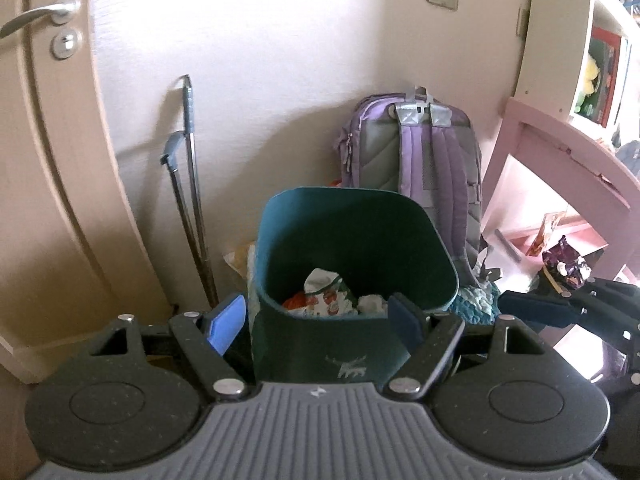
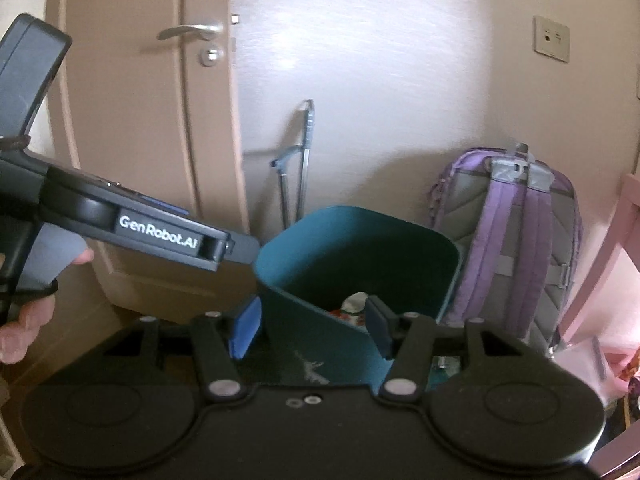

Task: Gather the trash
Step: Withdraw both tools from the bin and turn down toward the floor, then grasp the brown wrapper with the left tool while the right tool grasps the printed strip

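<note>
A teal trash bin point(image 1: 352, 232) stands on the floor by the wall and holds crumpled wrappers and paper point(image 1: 328, 292). My left gripper point(image 1: 316, 320) is open and empty, its blue-padded fingers either side of the bin's near wall. In the right wrist view the bin point(image 2: 360, 256) sits just ahead of my right gripper point(image 2: 312, 326), which is open and empty. The left gripper's body shows in the right wrist view point(image 2: 160, 232), above and left of the bin. The right gripper's fingers show at the right edge of the left wrist view point(image 1: 568, 308).
A purple backpack point(image 1: 420, 168) leans on the wall behind the bin. A mop handle point(image 1: 188, 184) stands beside the door point(image 1: 48, 140). A pink desk frame point(image 1: 560, 152) with purple crumpled wrappers point(image 1: 566, 262) beneath it is at the right. Bags lie beside the bin.
</note>
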The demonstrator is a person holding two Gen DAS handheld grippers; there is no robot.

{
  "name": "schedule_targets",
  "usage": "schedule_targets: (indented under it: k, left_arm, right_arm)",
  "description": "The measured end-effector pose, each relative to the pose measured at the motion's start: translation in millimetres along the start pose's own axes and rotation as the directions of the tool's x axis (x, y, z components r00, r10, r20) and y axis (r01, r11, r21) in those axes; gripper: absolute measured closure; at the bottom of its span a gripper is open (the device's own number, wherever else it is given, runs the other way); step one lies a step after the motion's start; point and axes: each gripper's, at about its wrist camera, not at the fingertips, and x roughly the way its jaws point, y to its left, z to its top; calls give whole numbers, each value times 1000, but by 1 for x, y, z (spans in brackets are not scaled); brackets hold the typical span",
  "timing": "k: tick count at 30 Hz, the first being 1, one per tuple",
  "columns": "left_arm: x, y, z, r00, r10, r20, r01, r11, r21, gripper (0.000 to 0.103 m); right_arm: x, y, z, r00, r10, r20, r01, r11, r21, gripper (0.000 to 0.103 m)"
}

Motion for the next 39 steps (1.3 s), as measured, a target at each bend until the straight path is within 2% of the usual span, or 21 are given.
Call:
schedule_targets:
  k: [7,13,14,16,20,25,30,35,39]
  left_arm:
    - [-35,37,-42,1000,-2,3,3,1000,-6,22]
    - [-54,84,-88,1000,14,-9,-14,999,-43,21]
    - [-55,94,-96,1000,20,-12,-20,998,-60,19]
    - [-57,113,-112,1000,19,-12,-20,995,-99,9]
    - [-57,152,-149,998,56,4,-55,986,-156,4]
    - [-41,198,-198,995,103,1,-101,972,-212,1]
    - [7,244,-257,987,113,-118,-142,949,-282,1]
    - [66,274,-318,961,141,-237,-210,931,-300,1]
    - [120,285,-368,926,156,-344,-267,914,-305,1]
  right_arm:
    - [-11,34,-19,996,88,-12,-89,995,-42,46]
    - [1,67,-44,983,178,-53,-181,981,-72,46]
    - [5,73,-49,980,189,-63,-194,978,-73,46]
    - [14,82,-58,973,214,-82,-220,973,-75,46]
    - [38,98,-81,960,251,-122,-261,962,-73,46]
    - [81,121,-119,931,287,-224,-311,947,-80,46]
    - [136,145,-169,898,285,-336,-340,933,-116,46]
    - [195,161,-222,843,290,-453,-371,924,-98,46]
    - [241,174,-268,787,278,-550,-392,915,-98,46]
